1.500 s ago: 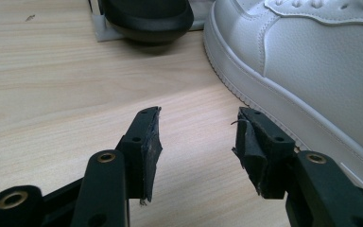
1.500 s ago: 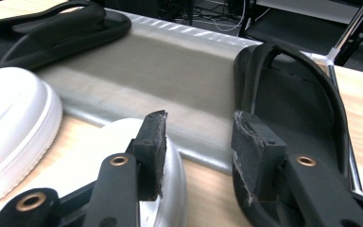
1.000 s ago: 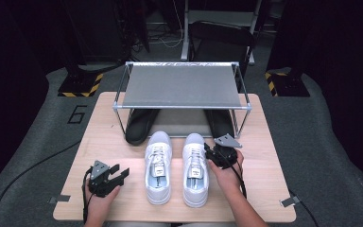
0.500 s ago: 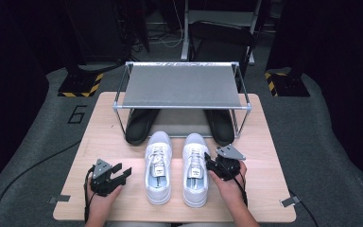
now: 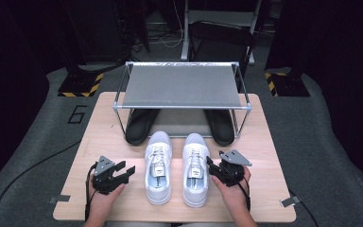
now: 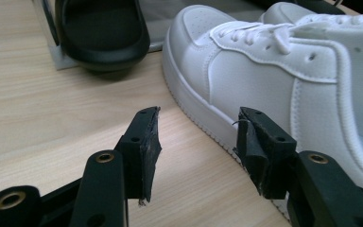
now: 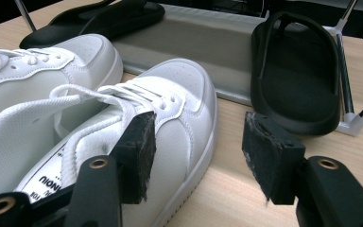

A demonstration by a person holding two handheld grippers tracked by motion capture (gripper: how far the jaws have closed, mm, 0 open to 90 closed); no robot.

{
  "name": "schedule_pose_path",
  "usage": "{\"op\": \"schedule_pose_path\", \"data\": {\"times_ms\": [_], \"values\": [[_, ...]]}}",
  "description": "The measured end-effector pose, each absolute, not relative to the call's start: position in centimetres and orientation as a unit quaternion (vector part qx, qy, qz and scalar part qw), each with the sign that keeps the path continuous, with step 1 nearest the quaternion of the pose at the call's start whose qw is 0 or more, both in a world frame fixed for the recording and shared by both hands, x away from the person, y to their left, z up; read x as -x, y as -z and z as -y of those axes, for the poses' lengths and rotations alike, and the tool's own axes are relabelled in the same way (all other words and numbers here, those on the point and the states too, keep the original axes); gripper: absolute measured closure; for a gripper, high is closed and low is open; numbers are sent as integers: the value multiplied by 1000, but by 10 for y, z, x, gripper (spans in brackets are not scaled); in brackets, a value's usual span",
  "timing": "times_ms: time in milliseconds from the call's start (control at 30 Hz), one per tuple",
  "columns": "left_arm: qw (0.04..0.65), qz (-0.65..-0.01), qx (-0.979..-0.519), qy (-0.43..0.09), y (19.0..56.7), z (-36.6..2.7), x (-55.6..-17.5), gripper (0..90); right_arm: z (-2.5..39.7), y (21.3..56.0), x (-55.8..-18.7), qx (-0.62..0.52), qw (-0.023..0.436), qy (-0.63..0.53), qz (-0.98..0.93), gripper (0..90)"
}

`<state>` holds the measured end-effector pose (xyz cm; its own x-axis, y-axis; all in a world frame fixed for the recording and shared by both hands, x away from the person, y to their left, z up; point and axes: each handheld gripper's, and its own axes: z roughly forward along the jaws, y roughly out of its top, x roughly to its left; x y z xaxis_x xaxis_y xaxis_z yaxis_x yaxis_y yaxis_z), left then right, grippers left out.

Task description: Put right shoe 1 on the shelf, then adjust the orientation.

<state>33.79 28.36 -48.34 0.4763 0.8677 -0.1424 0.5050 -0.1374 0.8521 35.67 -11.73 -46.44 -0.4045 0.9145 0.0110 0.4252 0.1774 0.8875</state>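
floor: grey carpet (image 5: pixel 38 142) | hazard-striped blocks (image 5: pixel 80 85) | table: light wood (image 5: pixel 264 142) | surroundings: dark

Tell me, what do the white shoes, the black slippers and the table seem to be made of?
White sneakers: smooth, faintly glossy leather or imitation leather, judging by stitched panels and punched holes; woven laces. Black slippers: matte, one-piece moulded look, probably rubber or foam. Table: pale wood or wood-look laminate, with straight grain lines.
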Motion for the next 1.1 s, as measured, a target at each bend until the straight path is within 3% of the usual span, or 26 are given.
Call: {"op": "schedule_pose_path", "data": {"times_ms": [567, 1100], "values": [[482, -441, -735, -181, 463, -272, -332, 489, 119, 459, -340, -462, 266, -457, -712, 424], [482, -424, -753, -146, 458, -242, -328, 404, 121, 462, -335, -453, 271, -457, -716, 392]]}}
